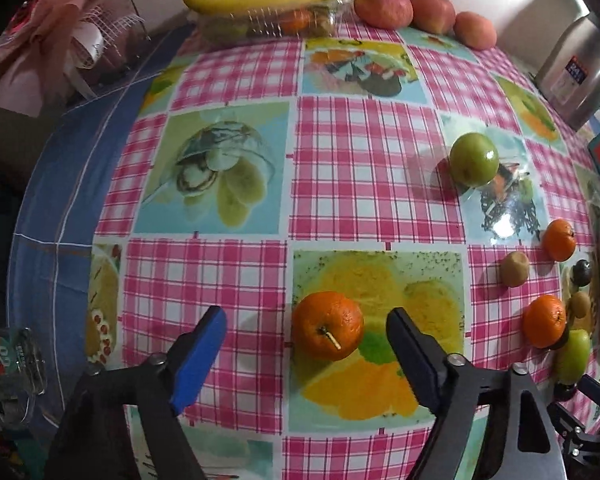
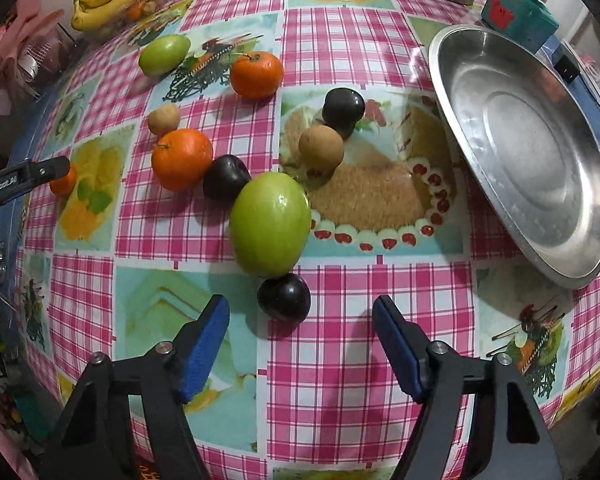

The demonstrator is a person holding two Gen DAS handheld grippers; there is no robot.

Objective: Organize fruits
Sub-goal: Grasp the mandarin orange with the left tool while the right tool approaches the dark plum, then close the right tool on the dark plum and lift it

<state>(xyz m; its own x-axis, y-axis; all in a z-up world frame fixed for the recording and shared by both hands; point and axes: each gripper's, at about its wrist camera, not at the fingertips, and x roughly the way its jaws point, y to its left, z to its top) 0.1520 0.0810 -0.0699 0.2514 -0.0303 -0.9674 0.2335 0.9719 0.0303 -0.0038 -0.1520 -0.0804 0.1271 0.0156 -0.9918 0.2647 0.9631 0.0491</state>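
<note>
Sitting bare, the steel bowl (image 2: 532, 152) leaves fruit on the tablecloth (image 2: 340, 40).

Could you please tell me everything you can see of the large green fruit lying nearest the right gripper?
The large green fruit is smooth, glossy and oval, yellowish-green with faint pale streaks and a small highlight. It looks whole and unbruised. It lies on the checked tablecloth, just beyond the right gripper, ungripped. A dark plum sits against its near end and another dark plum by its far left side. No stem is visible.
</note>
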